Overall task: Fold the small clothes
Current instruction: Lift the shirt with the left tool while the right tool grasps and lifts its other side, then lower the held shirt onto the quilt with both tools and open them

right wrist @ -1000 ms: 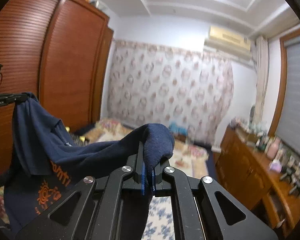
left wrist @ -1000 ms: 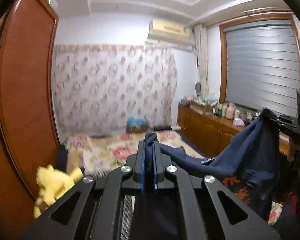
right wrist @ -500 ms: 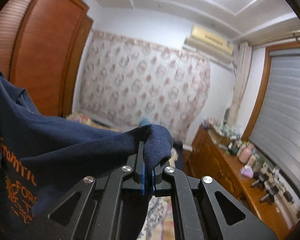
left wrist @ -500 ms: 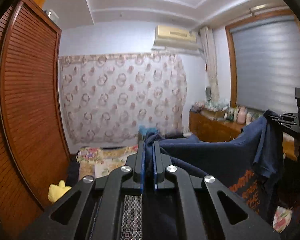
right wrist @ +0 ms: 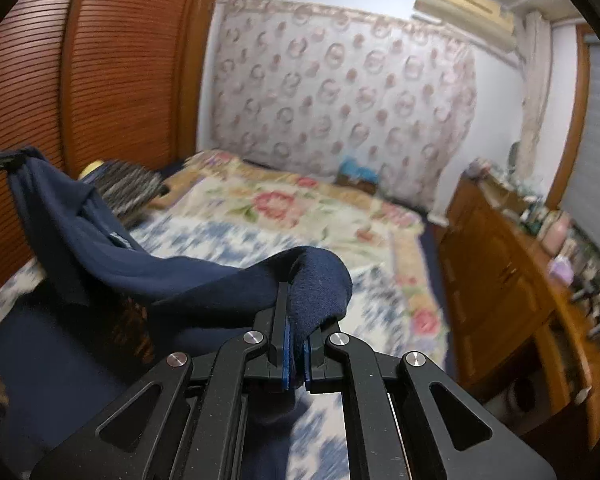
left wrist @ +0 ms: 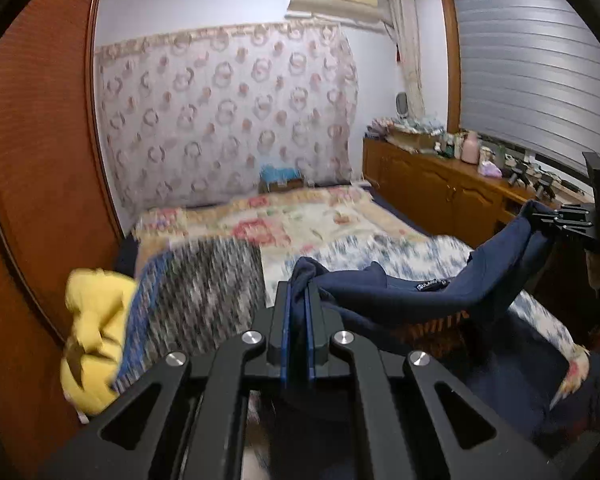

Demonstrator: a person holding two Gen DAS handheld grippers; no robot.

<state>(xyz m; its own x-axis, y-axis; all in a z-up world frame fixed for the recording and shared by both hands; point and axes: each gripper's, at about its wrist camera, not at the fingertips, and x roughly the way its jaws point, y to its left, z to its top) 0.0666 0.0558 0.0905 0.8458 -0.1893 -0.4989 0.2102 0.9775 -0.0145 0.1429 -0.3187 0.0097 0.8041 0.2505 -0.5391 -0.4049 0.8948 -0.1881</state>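
Left wrist view: both jaws clamp the shirt (left wrist: 400,292), slung between my left gripper (left wrist: 299,304) and right gripper (right wrist: 296,320) above the bed (left wrist: 320,232); lay it level, taut.

We see T-shirt (left wrist: 400,292) strung between left gripper (left wrist: 299,300) at 6 and right gripper (left wrist: 556,218) at 3, above bed (left wrist: 308,232); wardrobe (left wrist: 32,160) at 9.

Navy shirt (left wrist: 420,292): soft matt cloth; left hand-held gripper (left wrist: 298,312): matt black plastic, shiny metal pins; wardrobe (right wrist: 112,80): glossy ribbed wood.
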